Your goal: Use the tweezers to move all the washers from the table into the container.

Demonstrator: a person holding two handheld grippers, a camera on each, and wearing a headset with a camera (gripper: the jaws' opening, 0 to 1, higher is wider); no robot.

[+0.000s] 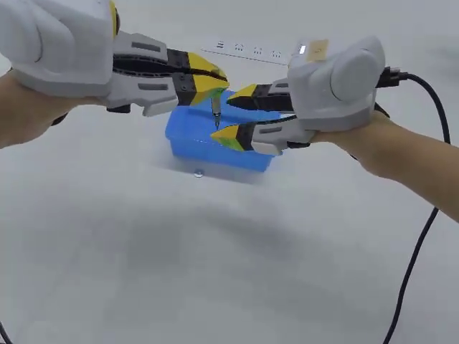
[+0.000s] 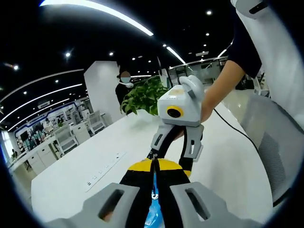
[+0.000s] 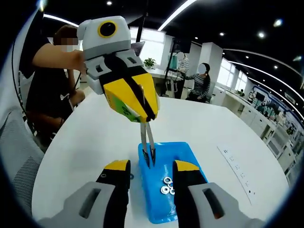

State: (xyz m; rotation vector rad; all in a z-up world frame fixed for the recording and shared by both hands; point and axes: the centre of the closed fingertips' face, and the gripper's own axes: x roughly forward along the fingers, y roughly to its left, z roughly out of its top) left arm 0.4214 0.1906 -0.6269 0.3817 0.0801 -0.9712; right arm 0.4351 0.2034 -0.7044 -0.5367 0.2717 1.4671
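My left gripper (image 1: 217, 82) comes in from the upper left, shut on slim metal tweezers (image 1: 216, 115) that point straight down. Their tips hang just over the blue container (image 1: 188, 135). In the right gripper view the tweezers (image 3: 148, 142) end above the container's (image 3: 183, 152) near-left part, and several washers (image 3: 166, 185) lie inside. I cannot tell whether the tips hold a washer. My right gripper (image 1: 228, 115) stands open at the container's right side, jaws either side of the tweezers without touching. One small washer (image 1: 199, 173) lies on the table in front of the container.
A white power strip (image 1: 247, 50) lies behind the container. A black cable (image 1: 423, 215) trails from the right gripper down the right side. The white table (image 1: 215, 272) stretches wide in front. People stand and sit in the office background.
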